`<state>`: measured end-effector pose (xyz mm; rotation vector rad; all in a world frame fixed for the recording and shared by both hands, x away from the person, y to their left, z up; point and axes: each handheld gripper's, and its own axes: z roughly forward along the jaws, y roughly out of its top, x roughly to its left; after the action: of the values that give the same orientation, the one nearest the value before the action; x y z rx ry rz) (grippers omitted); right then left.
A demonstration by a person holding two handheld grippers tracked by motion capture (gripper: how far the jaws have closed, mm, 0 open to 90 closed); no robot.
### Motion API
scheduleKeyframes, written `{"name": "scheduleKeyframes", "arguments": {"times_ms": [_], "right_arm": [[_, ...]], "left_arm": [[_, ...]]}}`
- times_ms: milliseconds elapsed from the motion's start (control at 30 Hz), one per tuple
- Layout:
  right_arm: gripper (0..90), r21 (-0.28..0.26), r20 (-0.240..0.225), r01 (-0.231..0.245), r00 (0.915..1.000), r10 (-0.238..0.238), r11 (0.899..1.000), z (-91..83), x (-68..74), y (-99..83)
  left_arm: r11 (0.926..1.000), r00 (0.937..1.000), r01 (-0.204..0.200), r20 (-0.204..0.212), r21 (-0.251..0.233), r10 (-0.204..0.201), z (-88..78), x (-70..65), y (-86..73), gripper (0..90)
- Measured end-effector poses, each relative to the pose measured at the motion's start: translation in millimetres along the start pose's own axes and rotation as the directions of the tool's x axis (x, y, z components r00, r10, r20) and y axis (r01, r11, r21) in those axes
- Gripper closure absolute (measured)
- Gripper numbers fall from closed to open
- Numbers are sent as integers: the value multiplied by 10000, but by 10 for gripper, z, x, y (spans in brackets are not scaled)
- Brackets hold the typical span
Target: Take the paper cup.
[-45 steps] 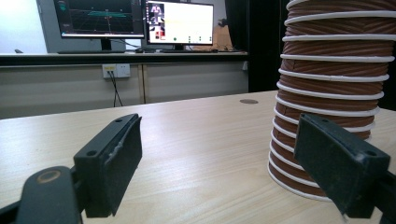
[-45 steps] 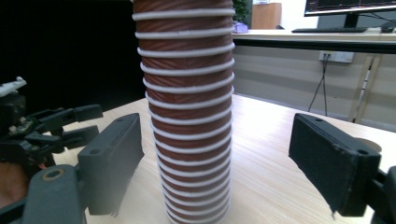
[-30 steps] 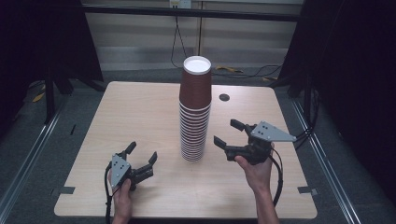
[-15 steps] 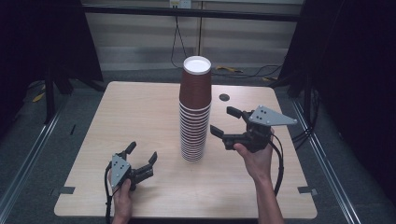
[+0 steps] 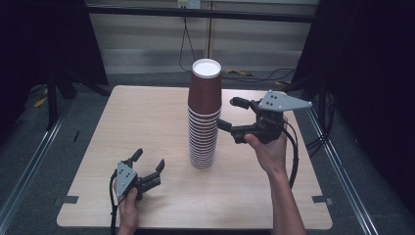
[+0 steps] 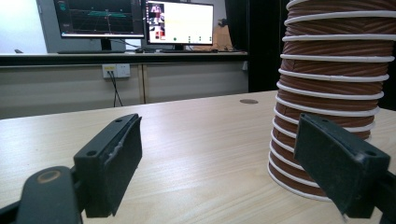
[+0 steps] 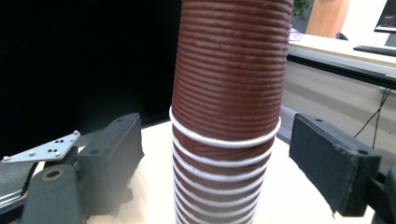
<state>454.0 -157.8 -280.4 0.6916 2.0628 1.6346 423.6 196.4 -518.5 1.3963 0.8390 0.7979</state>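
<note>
High view: a cup stack [image 5: 203, 117] is seen upside down at frame centre on the table [image 5: 122, 127]. The right gripper [image 5: 228, 115], released, is raised beside its top cup; nothing is lifted yet. The left gripper [image 5: 148, 161] is released, resting at lower left.

A stack of cups [image 5: 203, 122] at the centre of the high view is coloured reddish brown, with fine horizontal ribbing on the walls and thin white rims banding the lower half; its top [image 5: 206, 68] is seen as white. The table [image 5: 147, 117] beneath is finished in pale wood grain, and a small dark round spot [image 6: 248, 101] is marked on it in the left gripper view. Both grippers, the left gripper [image 5: 147, 166] at lower left and the right gripper [image 5: 231, 113] at centre right, are coloured black; a grey plate [image 5: 283, 101] is carried on the right one. Black curtains are hung at the frame's sides.
</note>
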Motion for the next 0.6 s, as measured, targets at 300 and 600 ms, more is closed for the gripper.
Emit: {"name": "scheduleKeyframes", "arguments": {"times_ms": [300,600], "right_arm": [[168,153,-87,64,9999,-63,9999,44,-94,196],[151,468,-280,60,9996,-47,9989,158,-188,379]], "left_arm": [[10000,10000,1,-4,0,-1,0,0,0,153],[10000,10000,9,-6,-2,-9,-1,-1,0,153]]}}
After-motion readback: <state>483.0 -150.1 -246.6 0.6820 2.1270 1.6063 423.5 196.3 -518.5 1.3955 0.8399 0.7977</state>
